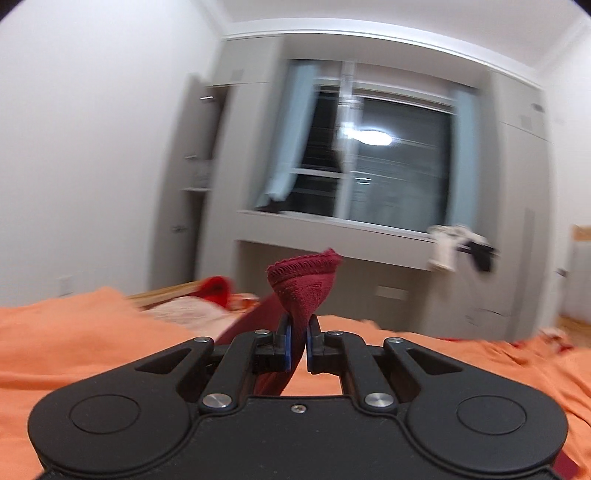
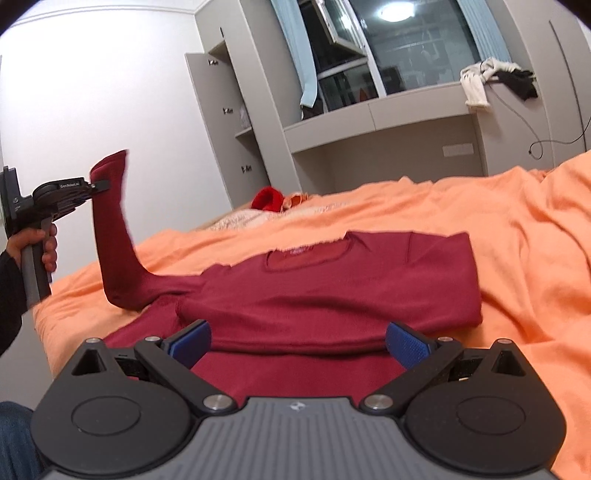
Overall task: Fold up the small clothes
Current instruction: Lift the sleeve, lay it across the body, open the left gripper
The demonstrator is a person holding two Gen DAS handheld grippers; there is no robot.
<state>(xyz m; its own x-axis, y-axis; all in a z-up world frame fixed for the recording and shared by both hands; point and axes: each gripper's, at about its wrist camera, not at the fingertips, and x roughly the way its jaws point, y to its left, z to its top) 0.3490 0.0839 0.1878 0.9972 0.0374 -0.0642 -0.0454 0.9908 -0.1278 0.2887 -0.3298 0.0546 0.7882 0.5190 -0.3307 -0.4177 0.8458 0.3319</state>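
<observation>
On the orange bedspread [image 2: 517, 236] the maroon shirt [image 2: 332, 291] lies partly folded, one side tucked. Left gripper [image 1: 298, 334] pinches its raised sleeve cuff [image 1: 303, 284], unfolded yet; right gripper [image 2: 298, 341] hovers agape, empty.

Ahead of the tongs stands a dark window [image 2: 413, 48] with pale blue curtains [image 2: 295, 48], a ceiling light [image 2: 397, 11] mirrored in its glass. Grey built-in cabinets [image 2: 221, 122] frame it. White and black clothes [image 2: 491, 79] lie heaped on the sill. An orange bedspread [image 2: 517, 240] covers the bed beneath the tongs. White walls [image 2: 92, 103] rise to the left.
</observation>
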